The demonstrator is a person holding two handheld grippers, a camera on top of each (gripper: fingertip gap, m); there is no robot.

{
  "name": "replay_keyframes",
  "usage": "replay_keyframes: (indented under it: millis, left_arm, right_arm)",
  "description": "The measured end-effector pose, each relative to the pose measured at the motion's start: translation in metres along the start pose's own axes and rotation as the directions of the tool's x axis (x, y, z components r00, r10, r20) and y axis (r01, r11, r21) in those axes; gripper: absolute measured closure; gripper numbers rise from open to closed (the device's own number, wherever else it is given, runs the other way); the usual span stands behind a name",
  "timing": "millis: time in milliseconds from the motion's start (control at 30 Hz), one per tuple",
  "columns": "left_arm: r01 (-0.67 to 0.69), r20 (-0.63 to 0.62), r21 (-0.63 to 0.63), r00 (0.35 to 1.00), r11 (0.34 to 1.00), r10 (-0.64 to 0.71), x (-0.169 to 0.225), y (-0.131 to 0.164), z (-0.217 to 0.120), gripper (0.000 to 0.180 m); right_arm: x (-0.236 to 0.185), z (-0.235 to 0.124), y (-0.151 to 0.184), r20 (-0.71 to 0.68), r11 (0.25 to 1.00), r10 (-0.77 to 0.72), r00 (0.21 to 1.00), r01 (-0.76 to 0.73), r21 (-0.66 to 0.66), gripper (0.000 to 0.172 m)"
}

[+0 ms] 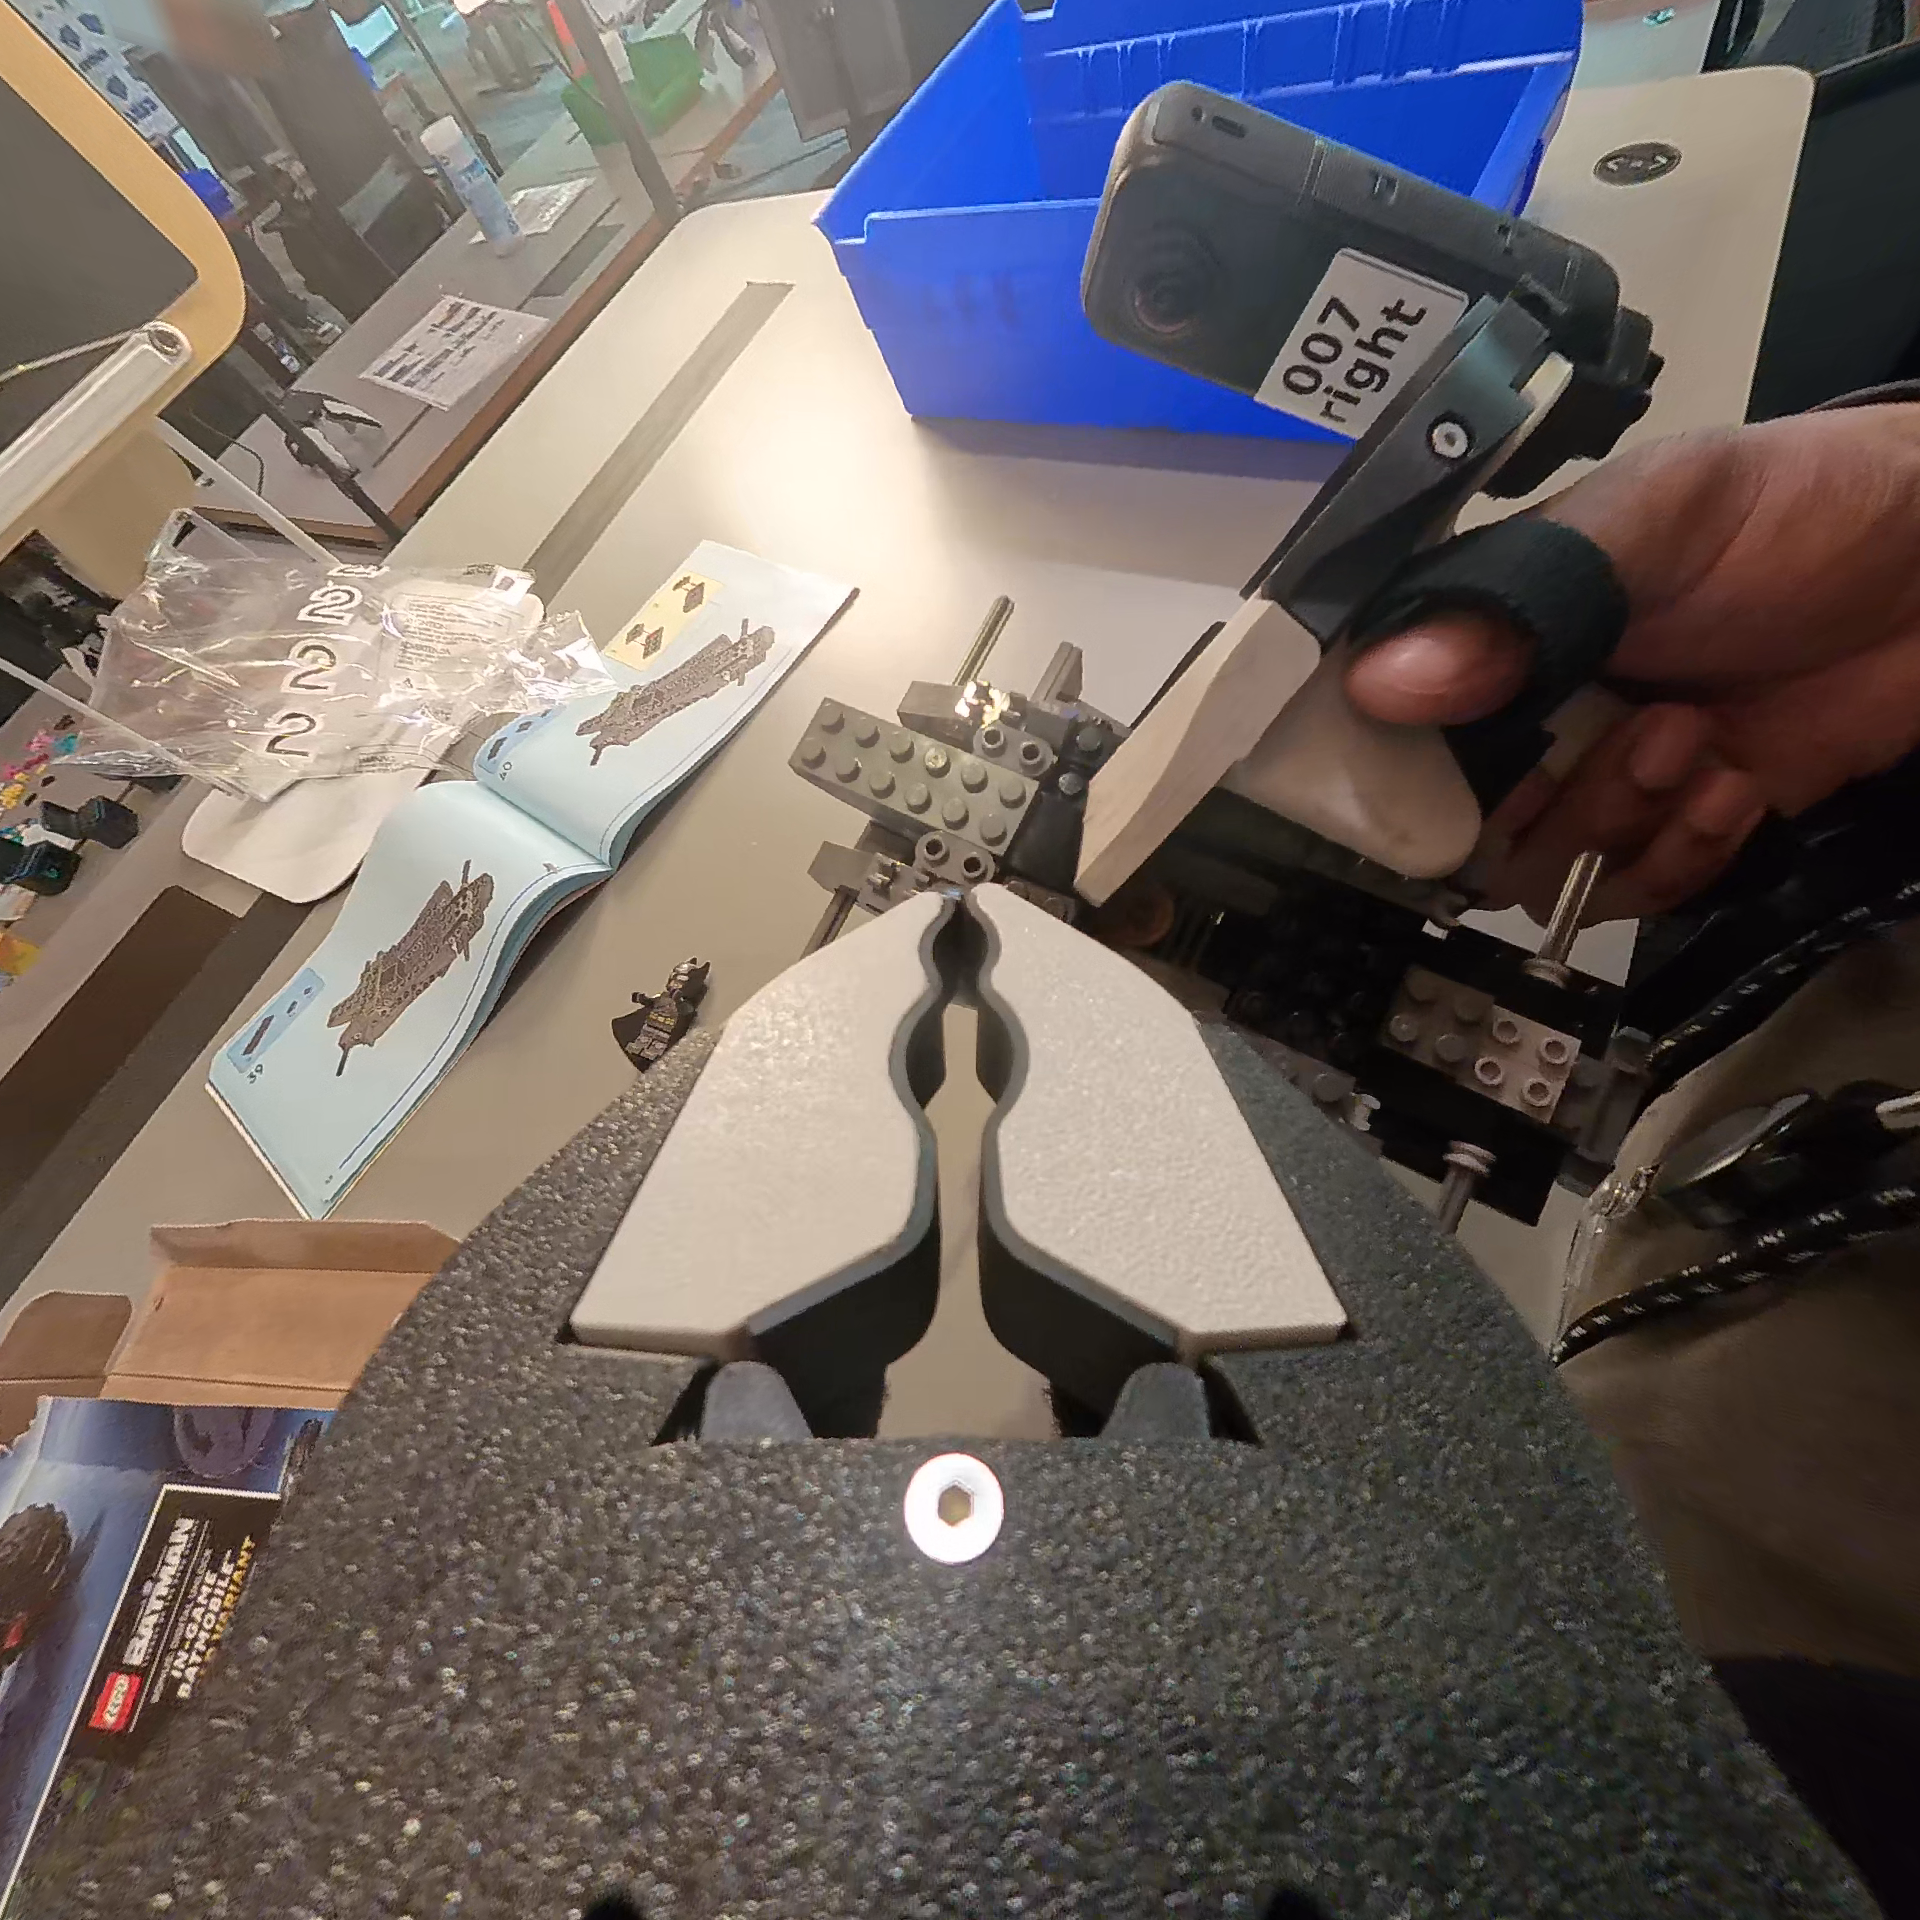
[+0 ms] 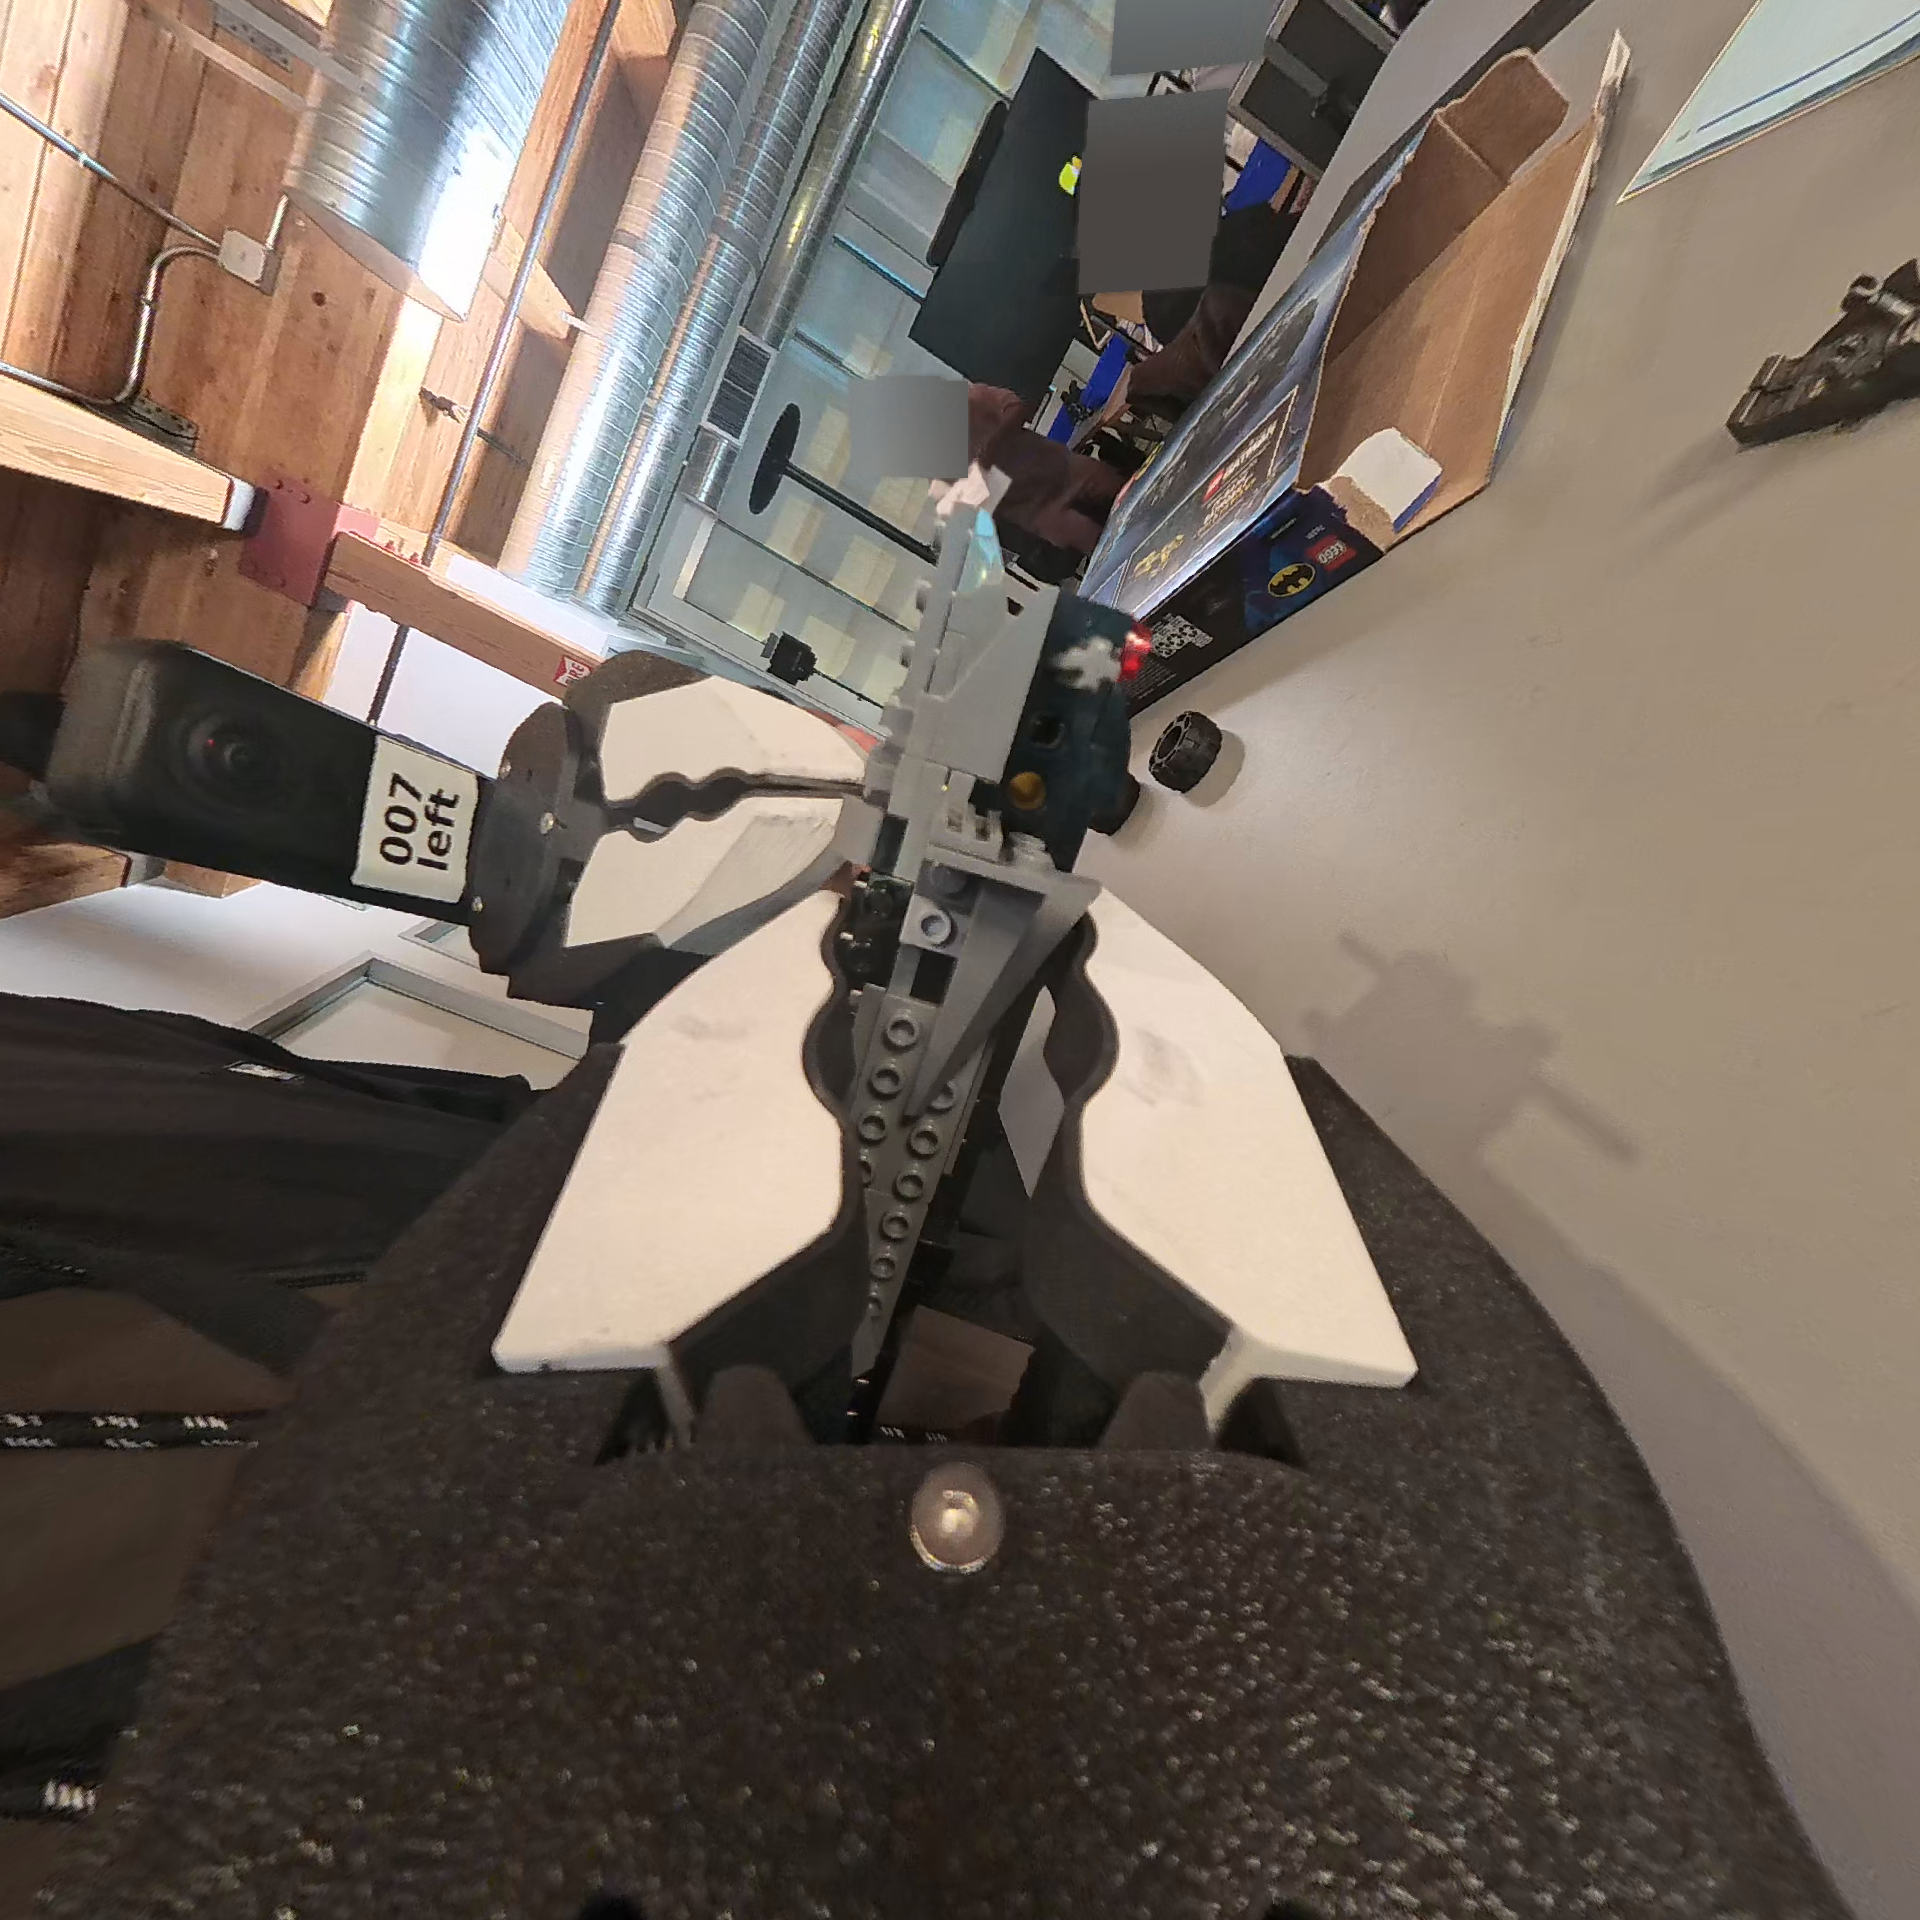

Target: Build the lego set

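A grey and black brick model (image 1: 914,769) is held above the table (image 1: 675,416). My right gripper (image 2: 966,935) is shut on the model (image 2: 966,707), whose long grey studded plate runs back between the two pale fingers (image 2: 707,1122). In the left wrist view a hand holds the right gripper (image 1: 1247,862) clamped on the model's right part. My left gripper (image 1: 961,899) is shut, its tips meeting at the model's near grey edge. The right wrist view shows the left gripper (image 2: 847,790) closed with its tips against the model's side. I cannot tell whether a small piece sits between its tips.
A blue bin (image 1: 1039,260) stands at the back. An open instruction booklet (image 1: 499,831), clear plastic bags (image 1: 312,665) and a small dark minifigure (image 1: 665,1003) lie to the left. An opened cardboard box (image 2: 1403,343), a loose black wheel (image 2: 1184,750) and a dark brick part (image 2: 1839,364) lie on the table.
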State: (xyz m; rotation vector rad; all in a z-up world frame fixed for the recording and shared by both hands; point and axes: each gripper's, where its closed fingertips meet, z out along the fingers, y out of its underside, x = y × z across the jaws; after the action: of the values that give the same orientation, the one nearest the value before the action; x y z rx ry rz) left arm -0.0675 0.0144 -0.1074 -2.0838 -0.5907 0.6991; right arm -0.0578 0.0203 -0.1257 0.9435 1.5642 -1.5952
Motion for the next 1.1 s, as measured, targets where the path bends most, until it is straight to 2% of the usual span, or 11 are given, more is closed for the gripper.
replay_keyframes:
  millis: [800, 967, 1100]
  left_arm:
    - [-0.117, 0.007, -0.045, 0.993, 0.992, 0.118, 0.0000, 0.0051, 0.0048, 0.180]
    - [-0.092, -0.057, -0.051, 0.994, 0.994, 0.089, 0.0032, 0.0069, 0.0032, 0.180]
    - [-0.032, -0.126, -0.023, 0.992, 0.999, 0.029, 0.0020, 0.0012, -0.0032, 0.169]
  right_arm:
    - [0.0062, -0.0013, 0.0000, -0.022, 1.000, -0.001, 1.000, 0.001, -0.010, 0.137]
    - [0.0063, -0.0015, 0.0026, 0.011, 0.999, 0.041, 0.999, -0.041, -0.026, 0.138]
    - [0.0004, -0.0011, 0.0033, 0.034, 0.999, 0.036, 0.999, -0.034, -0.036, 0.138]
